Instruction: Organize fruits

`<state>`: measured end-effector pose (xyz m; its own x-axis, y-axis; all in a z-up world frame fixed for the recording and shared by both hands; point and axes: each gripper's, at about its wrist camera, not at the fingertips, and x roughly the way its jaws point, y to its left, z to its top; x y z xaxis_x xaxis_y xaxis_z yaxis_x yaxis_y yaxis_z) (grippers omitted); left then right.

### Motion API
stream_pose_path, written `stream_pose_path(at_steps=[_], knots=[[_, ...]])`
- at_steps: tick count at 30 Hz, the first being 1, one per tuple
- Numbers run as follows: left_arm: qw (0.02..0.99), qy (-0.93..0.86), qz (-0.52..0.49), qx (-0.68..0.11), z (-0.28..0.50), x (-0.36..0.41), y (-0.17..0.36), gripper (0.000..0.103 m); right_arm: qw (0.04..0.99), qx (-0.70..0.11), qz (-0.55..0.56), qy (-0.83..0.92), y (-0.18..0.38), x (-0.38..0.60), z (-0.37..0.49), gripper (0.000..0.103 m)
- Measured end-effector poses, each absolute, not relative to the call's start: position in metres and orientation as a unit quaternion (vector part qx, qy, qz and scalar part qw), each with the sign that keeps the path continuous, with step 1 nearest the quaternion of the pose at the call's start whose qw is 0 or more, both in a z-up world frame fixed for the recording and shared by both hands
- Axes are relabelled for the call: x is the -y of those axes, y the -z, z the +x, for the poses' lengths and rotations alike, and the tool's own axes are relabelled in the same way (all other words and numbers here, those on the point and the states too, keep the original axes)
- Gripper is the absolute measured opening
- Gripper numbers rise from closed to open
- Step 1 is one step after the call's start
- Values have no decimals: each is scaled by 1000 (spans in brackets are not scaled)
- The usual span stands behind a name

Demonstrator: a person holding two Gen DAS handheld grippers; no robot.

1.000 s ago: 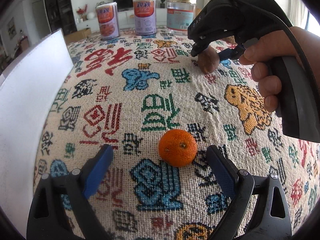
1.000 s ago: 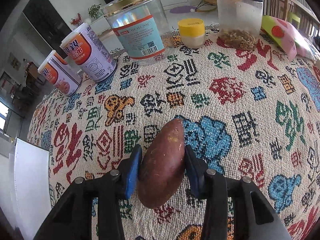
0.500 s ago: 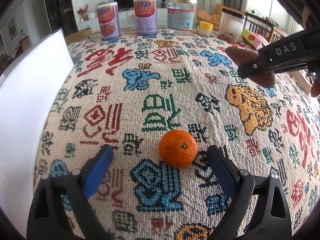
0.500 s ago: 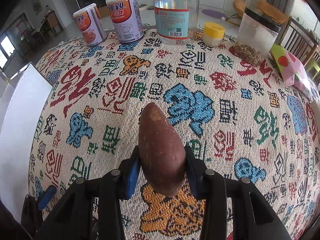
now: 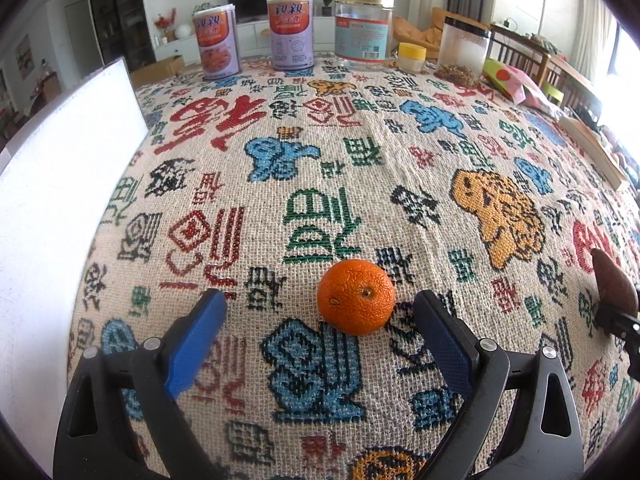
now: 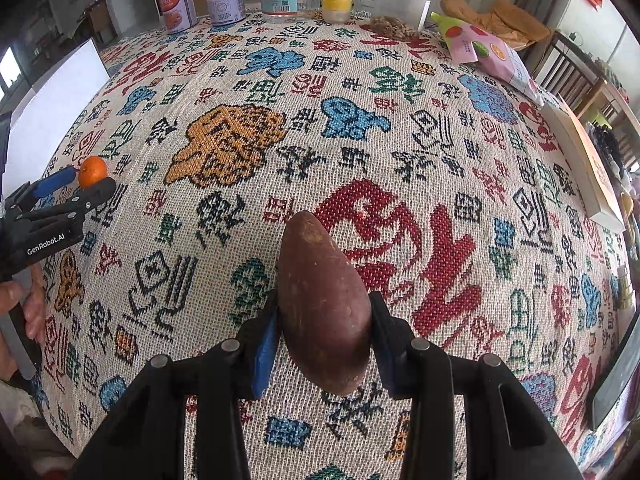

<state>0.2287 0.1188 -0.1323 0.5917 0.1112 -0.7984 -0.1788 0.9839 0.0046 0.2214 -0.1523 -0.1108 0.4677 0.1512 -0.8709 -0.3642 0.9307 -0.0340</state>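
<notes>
The table (image 5: 400, 152) fills both views, draped in a coarse woven cloth patterned with red, blue, green and orange characters. A white board (image 5: 60, 200) stands along its left edge. At the far edge stand two labelled tins (image 5: 252, 36), a clear glass jar with a gold lid (image 5: 363, 30), a small yellow-lidded pot (image 5: 412, 56) and a clear tub with a black rim (image 5: 462, 52); a pink snack bag (image 6: 492, 56) lies toward the right. Behind is a living room with a dark television and cabinets.

The long reddish-brown sweet potato (image 6: 322, 304) is clamped across its thick middle in the right claw (image 6: 322, 336), long axis pointing straight ahead along the fingers, narrow tip forward, lifted clear of the cloth.

The small round orange mandarin (image 5: 355, 297) rests on the cloth directly ahead of the left claw (image 5: 320, 340), whose jaws stand wide apart. The fruit lies between the blue pads, nearer the right-hand pad (image 5: 440, 340) and apparently just short of touching it. The left claw is much the nearer to it, so I judge a slight push forward and a squeeze would take it.
</notes>
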Motion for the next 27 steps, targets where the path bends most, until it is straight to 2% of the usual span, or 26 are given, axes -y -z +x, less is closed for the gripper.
stream_pose_path(at_steps=[1,2,4,6,9,27], knots=[[891,-81,-38,-444,229,-119,132,96,862,-476,-96,-145,111,157,214,53],[891,-81,-38,-445,229,-119,132,96,867,-472,-87,-135,113,161,209,69],[891,-81,-39,-444,229,-119,133,96,878,-458,-60,-122,115,169,202,84],[891,-81,-39,-444,229,-119,133,96,887,-441,-62,-122,116,171,195,88],[891,-81,-39,-444,229,-118,133,96,883,-451,-69,-113,117,172,195,101],[891,-81,-39,-444,229,-119,133,96,882,-453,-66,-110,115,174,197,103]])
